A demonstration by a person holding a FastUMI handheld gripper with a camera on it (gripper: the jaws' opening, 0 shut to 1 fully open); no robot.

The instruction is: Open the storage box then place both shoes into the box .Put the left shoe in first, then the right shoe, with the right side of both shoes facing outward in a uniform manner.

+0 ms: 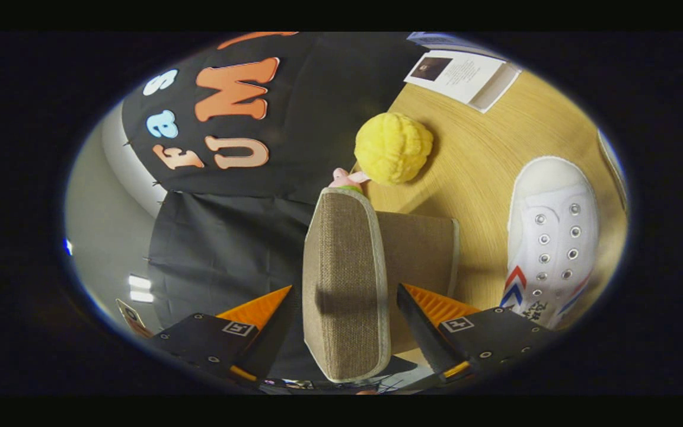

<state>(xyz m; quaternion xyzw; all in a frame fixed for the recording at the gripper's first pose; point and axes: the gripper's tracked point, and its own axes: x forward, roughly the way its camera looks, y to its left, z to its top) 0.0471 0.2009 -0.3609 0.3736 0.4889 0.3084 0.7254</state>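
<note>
Box lid stands raised between the spread fingers of the gripper (neither visibly pressing it), so opening continues; next, fetch a shoe.

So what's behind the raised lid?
Beyond the lid, which stands between the open fingers, a yellow ball and a small pink thing sit on the table. The lid hides the box interior.
</note>
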